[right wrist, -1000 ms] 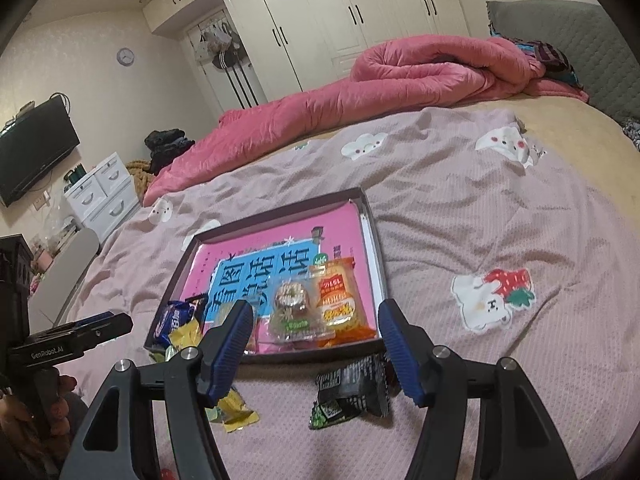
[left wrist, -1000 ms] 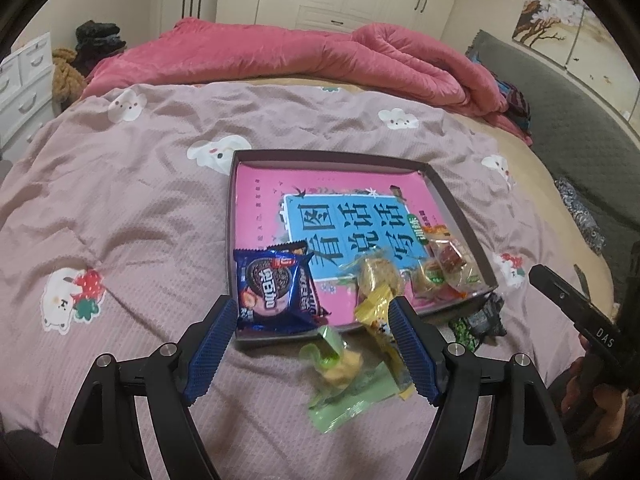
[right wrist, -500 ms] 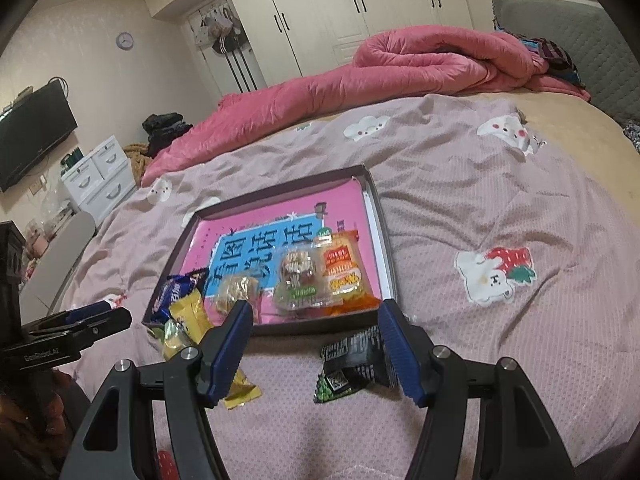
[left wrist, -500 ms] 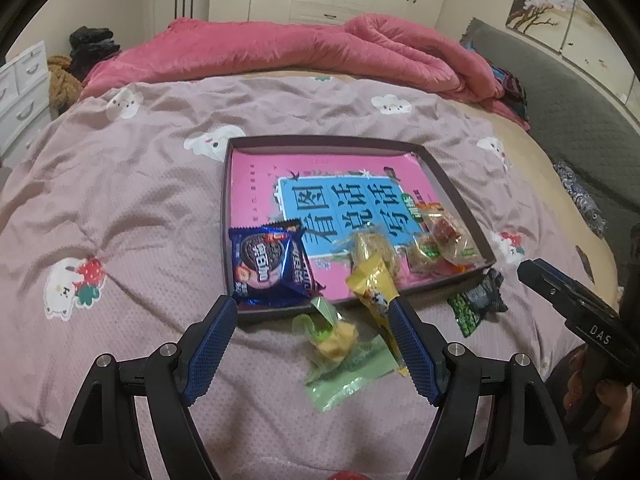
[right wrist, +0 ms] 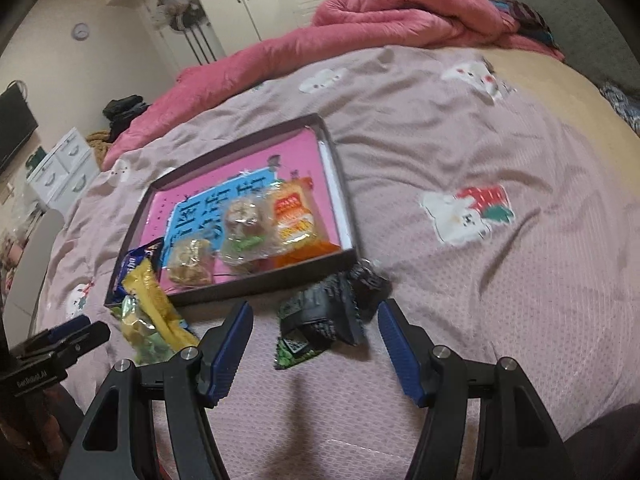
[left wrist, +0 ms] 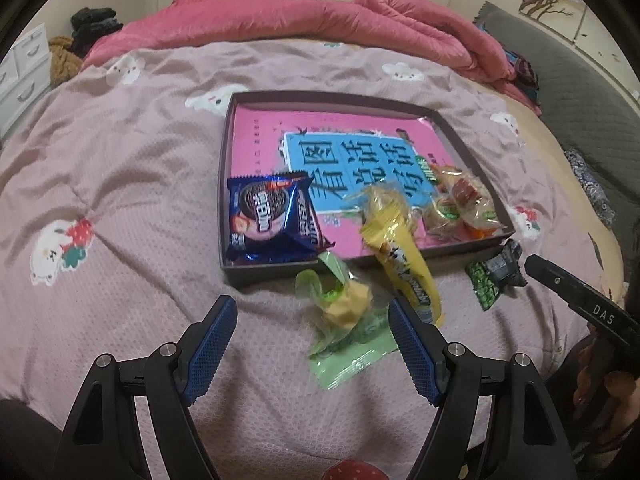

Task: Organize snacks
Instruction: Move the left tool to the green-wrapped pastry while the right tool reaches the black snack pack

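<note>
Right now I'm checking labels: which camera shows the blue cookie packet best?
The left wrist view: the blue cookie packet lies face-up and whole in the tray's near corner. The right wrist view shows only a sliver, behind the yellow packet.

The bed is being looked down on by both cameras, each from behind its own two blue fingers. The dark tray is being seen from its near left corner in the left wrist view, close by. In the right wrist view the tray is being seen from its near right corner. The tray and the snacks beside it are being shared by both.
</note>
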`<state>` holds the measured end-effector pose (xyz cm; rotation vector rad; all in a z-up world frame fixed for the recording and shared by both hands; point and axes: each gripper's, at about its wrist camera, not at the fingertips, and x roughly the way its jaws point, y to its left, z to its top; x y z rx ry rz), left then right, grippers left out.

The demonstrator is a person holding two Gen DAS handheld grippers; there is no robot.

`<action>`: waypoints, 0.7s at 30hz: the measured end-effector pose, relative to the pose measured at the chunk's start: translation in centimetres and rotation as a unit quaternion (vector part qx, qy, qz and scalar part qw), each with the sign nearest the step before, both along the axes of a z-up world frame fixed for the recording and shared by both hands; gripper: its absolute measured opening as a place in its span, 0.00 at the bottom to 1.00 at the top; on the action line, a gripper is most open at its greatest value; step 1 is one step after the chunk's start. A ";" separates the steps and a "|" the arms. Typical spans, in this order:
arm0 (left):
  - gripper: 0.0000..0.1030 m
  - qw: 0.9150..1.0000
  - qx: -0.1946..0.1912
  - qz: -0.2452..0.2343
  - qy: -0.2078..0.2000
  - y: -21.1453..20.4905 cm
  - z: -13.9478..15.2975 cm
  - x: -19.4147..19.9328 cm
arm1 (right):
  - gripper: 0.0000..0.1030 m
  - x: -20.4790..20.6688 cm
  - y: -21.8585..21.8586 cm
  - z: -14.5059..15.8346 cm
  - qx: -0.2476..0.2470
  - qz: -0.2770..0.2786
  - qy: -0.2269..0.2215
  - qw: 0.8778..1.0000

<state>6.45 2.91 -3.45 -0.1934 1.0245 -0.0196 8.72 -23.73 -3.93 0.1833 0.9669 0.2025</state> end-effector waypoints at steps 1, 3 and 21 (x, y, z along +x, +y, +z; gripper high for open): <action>0.77 1.000 -0.001 0.001 0.004 0.0 -0.2 0.0 | 0.63 0.1 0.0 -0.2 -0.001 -0.002 0.006 1.000; 0.77 1.000 -0.005 0.000 0.011 0.0 -0.7 0.1 | 0.63 0.4 -0.1 -0.8 -0.001 -0.004 0.020 1.000; 0.77 0.999 -0.017 0.002 0.031 0.1 -2.1 0.6 | 0.53 0.9 0.9 -2.1 0.053 0.032 0.039 0.997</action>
